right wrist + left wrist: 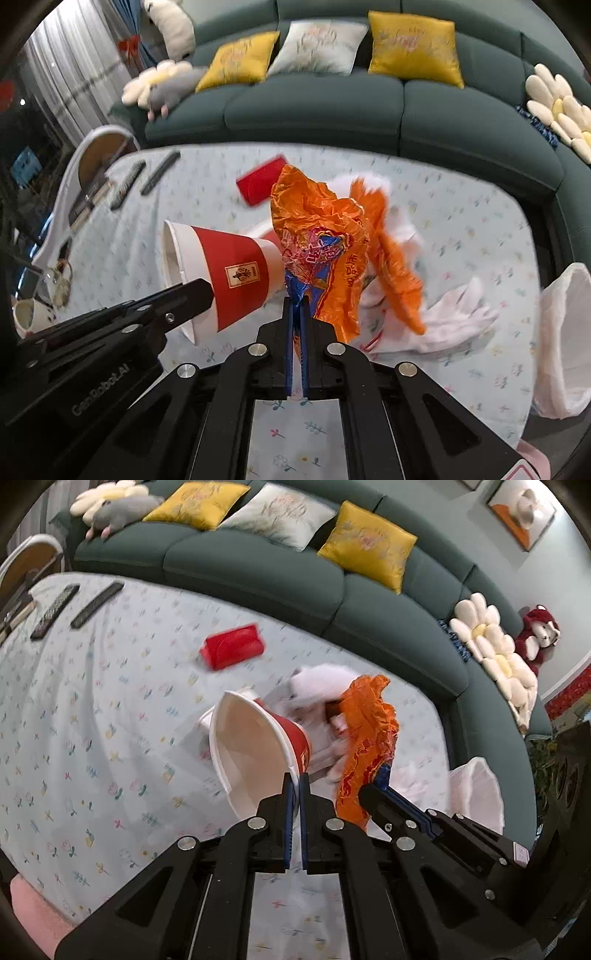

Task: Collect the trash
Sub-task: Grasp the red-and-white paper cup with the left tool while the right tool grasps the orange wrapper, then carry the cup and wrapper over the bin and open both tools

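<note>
Both grippers loaded, held above the table.
Left gripper (296, 775) pinches the paper cup (255, 746) by its rim; right gripper (296, 301) pinches the orange wrapper (325, 251), probably bound for the white bag (565, 339).

Left gripper (295, 779): matte black plastic body, angular linkage arms with triangular cut-outs, round silver pivot bolts at joints, thin blue pads lining inner faces of two fingers. Right gripper (297, 302): same black frame, same silver bolts, same blue finger pads. Seen from the right wrist view, left unit's side shows small dark screws and embossed grey "GenRobot.AI" lettering. Small pale label visible on right unit's side, from left wrist view.
</note>
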Motion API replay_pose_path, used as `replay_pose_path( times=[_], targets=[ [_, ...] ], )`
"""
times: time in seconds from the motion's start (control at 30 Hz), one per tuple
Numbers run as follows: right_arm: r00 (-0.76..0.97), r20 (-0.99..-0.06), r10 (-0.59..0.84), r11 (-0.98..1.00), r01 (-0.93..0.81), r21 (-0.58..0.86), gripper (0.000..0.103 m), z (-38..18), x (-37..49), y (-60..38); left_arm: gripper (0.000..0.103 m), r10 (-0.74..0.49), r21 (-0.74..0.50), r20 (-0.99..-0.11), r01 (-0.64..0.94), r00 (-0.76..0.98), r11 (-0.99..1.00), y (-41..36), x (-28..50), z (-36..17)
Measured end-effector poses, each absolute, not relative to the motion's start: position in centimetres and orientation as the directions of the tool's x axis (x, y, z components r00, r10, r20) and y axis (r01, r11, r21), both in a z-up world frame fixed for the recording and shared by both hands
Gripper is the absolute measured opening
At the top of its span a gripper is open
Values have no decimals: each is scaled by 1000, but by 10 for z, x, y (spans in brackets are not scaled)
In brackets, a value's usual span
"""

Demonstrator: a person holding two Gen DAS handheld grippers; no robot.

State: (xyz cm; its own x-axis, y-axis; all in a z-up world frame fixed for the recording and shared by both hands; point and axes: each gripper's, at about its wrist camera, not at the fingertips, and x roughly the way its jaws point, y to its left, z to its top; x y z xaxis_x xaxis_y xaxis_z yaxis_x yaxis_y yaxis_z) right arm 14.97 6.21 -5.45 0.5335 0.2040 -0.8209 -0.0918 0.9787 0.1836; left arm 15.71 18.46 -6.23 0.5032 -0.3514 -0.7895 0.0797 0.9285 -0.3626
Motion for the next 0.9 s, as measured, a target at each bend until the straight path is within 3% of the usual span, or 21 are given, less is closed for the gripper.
replay_pose_path(
  times=[0.5, 0.9],
  targets=[
    [735, -669, 112, 974, 51, 219, 3, 46, 105, -59, 3, -437, -297, -665, 322, 606, 899, 76, 132, 48],
    [798, -602, -31, 952, 207, 225, 3, 80, 58, -175, 3, -528, -232, -630, 511, 570, 828, -50, 106, 83]
  ],
)
